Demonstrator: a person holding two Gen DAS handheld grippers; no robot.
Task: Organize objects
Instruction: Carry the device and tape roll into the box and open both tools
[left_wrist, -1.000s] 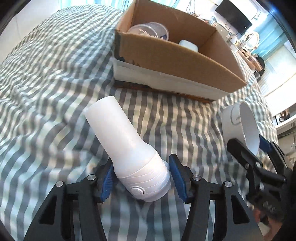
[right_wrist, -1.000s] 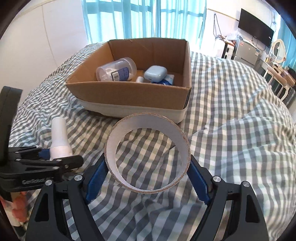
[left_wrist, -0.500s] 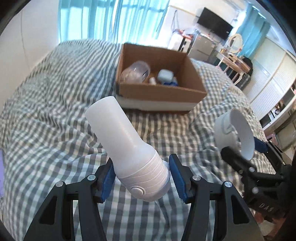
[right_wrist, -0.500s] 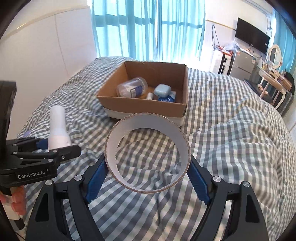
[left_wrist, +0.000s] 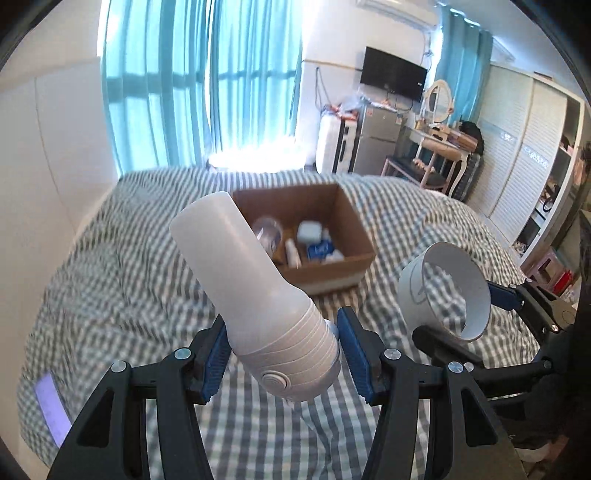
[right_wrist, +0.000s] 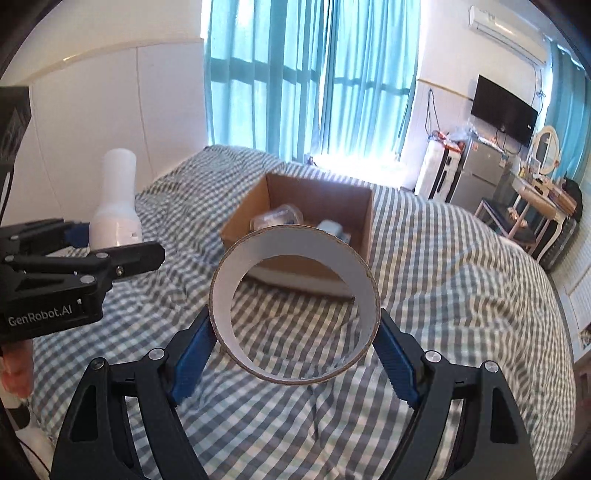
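My left gripper was clenched on the bottle, its blue pads squeezing the ribbed cap end while the smooth white body stuck up and away, tilted toward the box. I judged the bottle to be hard plastic, fairly light, and slick along the plain body, so the ribbed cap was the better place to hold it; the ribs gave the pads something to bite. With so much of it standing clear of the grip, I expected it could pivot if I swung it fast. The box sat on the checked bed ahead of both grippers, open at the top, with a clear jar and a few small white and blue things already inside; both of my items were in the air, short of it. My right gripper was clamped across the tape roll, one pad on each outer side, the hole facing the camera. The roll looked like a thin cardboard ring, very light and stiff across its width but likely to go oval under a hard pinch, so I judged that a moderate hold on the outer faces suited it. It seemed steady in the grip.
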